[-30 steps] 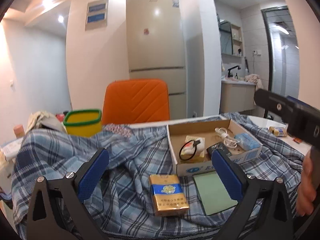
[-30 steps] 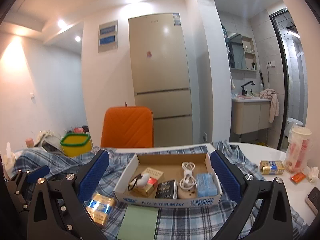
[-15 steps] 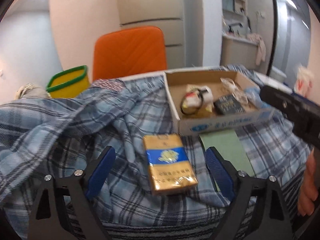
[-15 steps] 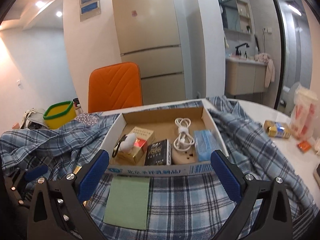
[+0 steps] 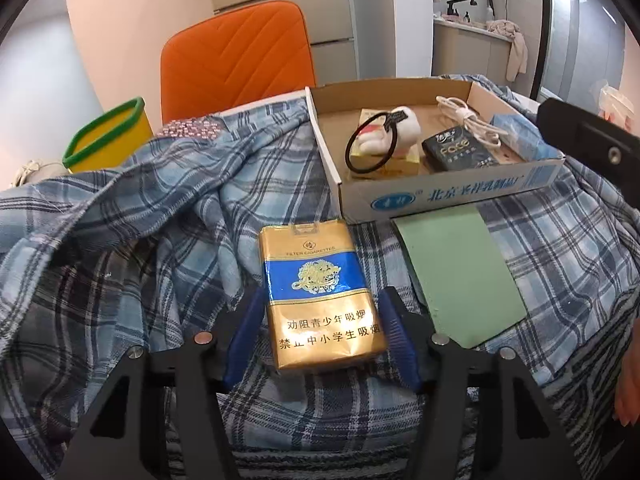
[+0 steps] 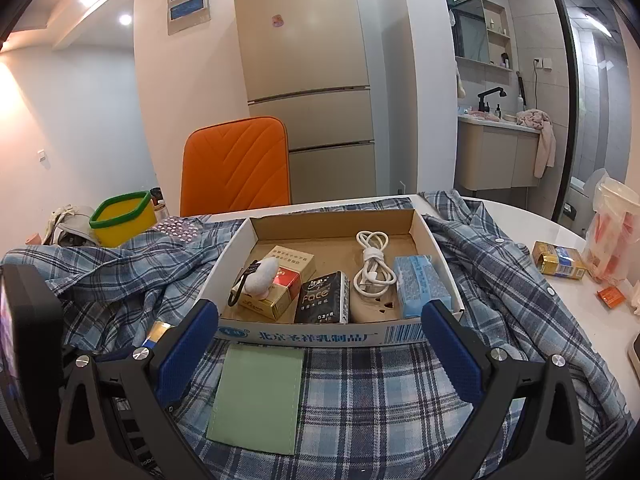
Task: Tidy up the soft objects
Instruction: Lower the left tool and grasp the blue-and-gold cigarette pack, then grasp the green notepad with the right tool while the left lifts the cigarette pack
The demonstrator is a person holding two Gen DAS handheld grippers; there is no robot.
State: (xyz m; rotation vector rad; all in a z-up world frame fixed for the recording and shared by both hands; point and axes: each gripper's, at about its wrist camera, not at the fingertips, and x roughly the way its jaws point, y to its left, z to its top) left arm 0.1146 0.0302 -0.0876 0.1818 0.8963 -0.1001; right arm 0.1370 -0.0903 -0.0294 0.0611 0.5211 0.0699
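A blue plaid shirt (image 5: 152,216) lies spread over the table, also in the right wrist view (image 6: 400,392). A gold and blue cigarette pack (image 5: 320,292) lies on it. My left gripper (image 5: 322,336) has its blue pads on both sides of the pack's near end and is shut on it. A shallow cardboard box (image 5: 452,192) sits on the shirt behind, also in the right wrist view (image 6: 320,334). My right gripper (image 6: 318,344) is open and empty, hovering in front of the box above a green card (image 6: 258,396).
The box holds a cigarette pack with a black hair tie and a white soft piece (image 6: 262,276), a black tissue pack (image 6: 324,296), a white cable (image 6: 372,264) and a blue pack (image 6: 420,286). A yellow bin (image 6: 120,220) and orange chair (image 6: 236,164) stand behind.
My left gripper has dropped forward to the gold pack and its jaws have narrowed from wide open onto it. My right gripper has tilted down a little toward the box and stayed open.
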